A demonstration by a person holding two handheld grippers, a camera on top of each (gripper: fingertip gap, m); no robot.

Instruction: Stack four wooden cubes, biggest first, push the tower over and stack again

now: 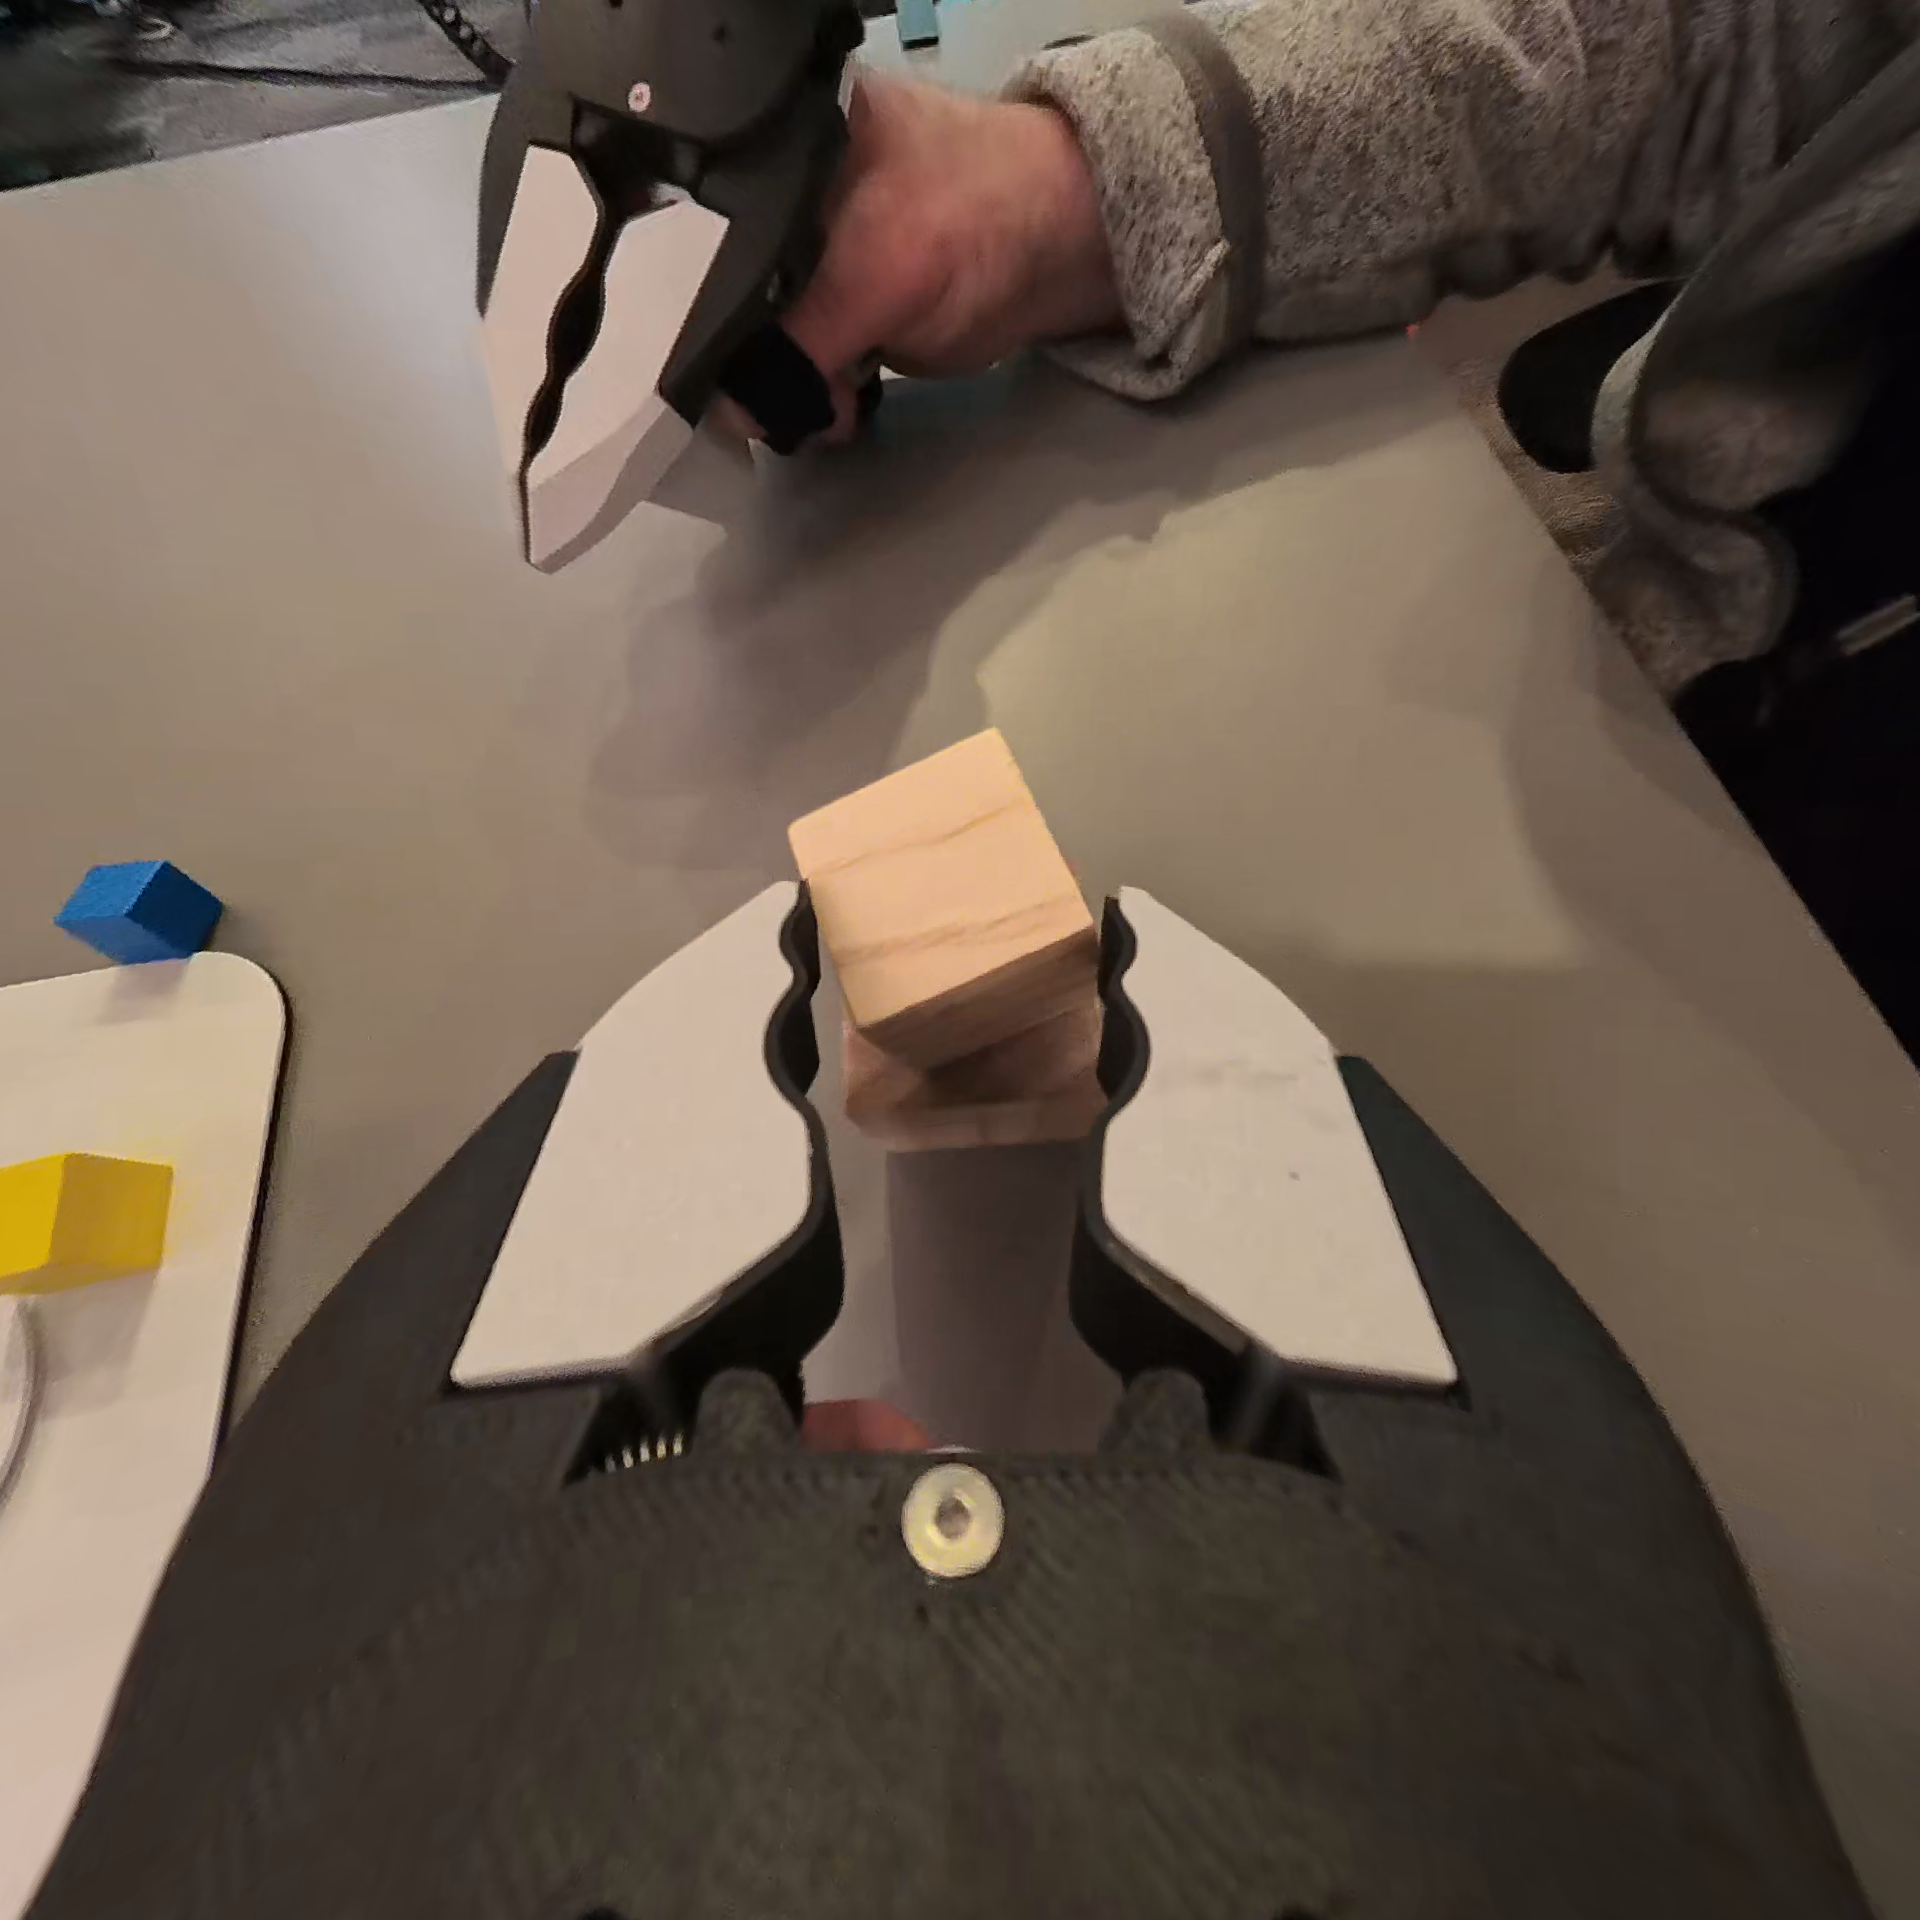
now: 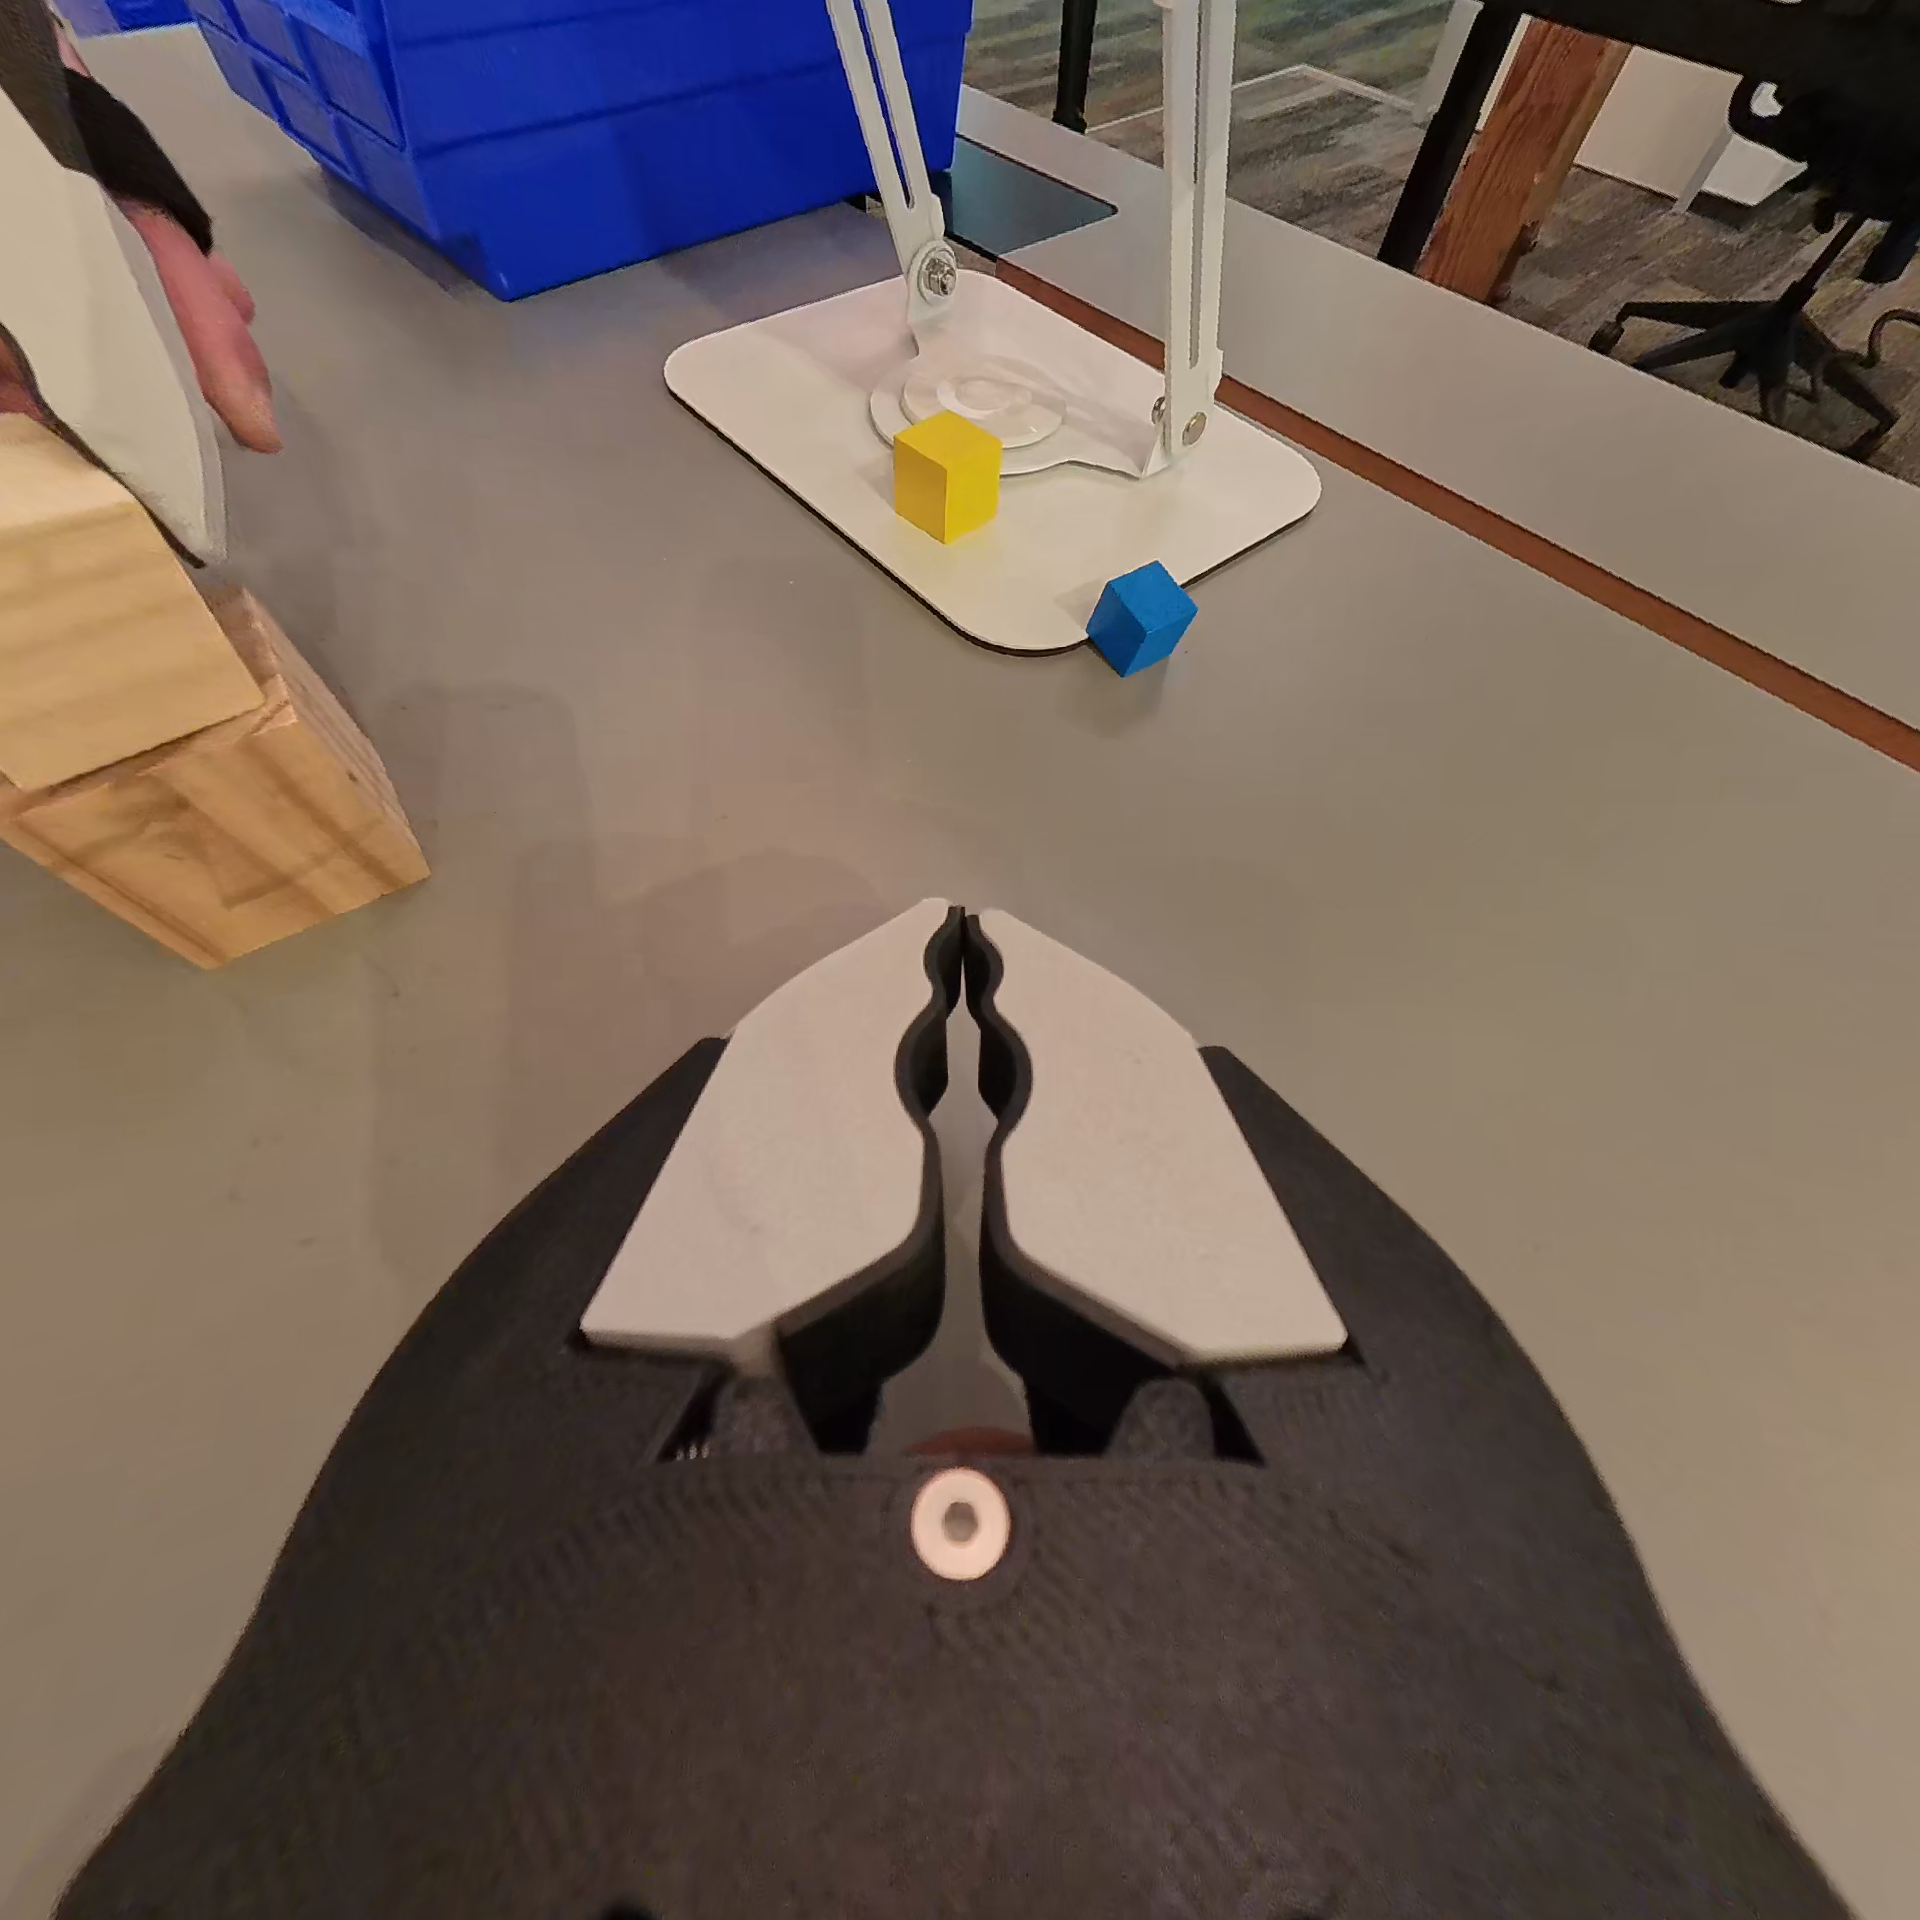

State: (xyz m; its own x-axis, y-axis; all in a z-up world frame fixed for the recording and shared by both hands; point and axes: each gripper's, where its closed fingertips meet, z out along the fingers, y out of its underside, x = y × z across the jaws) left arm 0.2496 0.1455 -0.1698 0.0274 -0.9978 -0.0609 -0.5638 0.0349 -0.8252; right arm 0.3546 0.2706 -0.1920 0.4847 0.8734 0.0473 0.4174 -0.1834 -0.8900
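My left gripper (image 1: 956, 914) is closed around a pale wooden cube (image 1: 940, 894), with the jaws flanking its sides. The cube sits on top of a stack of larger wooden cubes (image 1: 966, 1086) on the grey table. In the right wrist view the stack is at the far left: the top cube (image 2: 104, 623) rests on a bigger cube (image 2: 229, 831), with one left gripper finger (image 2: 156, 416) against it. My right gripper (image 2: 961, 920) is shut and empty, low over the table to the right of the stack. It also shows in the left wrist view (image 1: 535, 468), beyond the stack.
A white lamp base (image 2: 1039, 582) holds a yellow cube (image 2: 945, 473), with a blue cube (image 2: 1141, 618) at its corner. A blue bin (image 2: 623, 135) stands at the back. A hand and grey sleeve (image 1: 1299, 197) reach over the table. The table edge (image 1: 1662, 644) runs along the right. Spacing between my two grippers at the tips: around 15 cm.
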